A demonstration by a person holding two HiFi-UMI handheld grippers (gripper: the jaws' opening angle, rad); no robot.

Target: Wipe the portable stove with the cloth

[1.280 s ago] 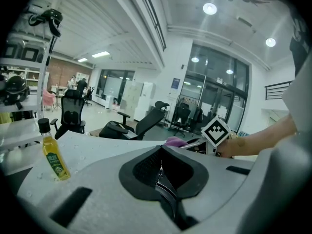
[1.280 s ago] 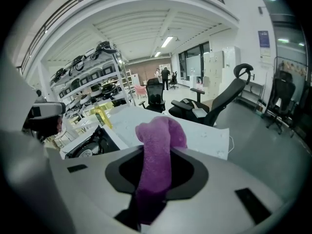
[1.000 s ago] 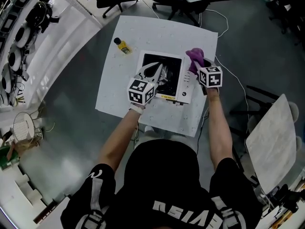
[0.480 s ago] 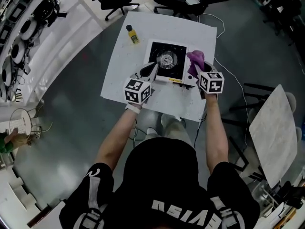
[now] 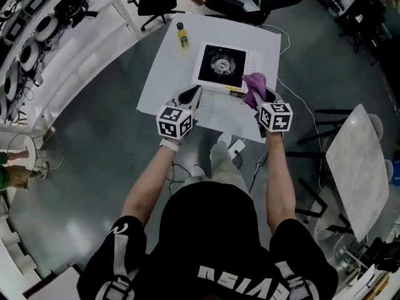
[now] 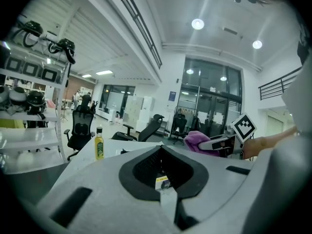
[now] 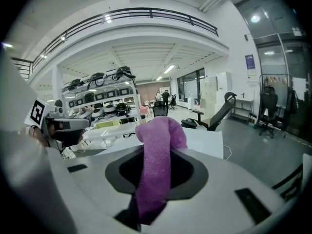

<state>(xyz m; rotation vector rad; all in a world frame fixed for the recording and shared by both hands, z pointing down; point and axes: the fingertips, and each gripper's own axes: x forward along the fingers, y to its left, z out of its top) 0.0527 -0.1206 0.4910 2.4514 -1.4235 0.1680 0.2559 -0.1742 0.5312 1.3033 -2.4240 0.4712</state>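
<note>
Two grippers hang over the near edge of the table (image 5: 164,80), short of the portable stove (image 5: 223,64) at its far side. We see the right gripper (image 5: 265,100) clamped on the purple cloth (image 5: 253,85) and the left gripper (image 5: 197,90) with tips together, empty. Cloth and stove are apart. We judge no wiping is under way and cannot tell how clean the stove is.

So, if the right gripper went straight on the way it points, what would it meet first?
Past the purple cloth in its jaws, probably the portable stove's right edge, or the white table beside it; depth is unclear.
</note>
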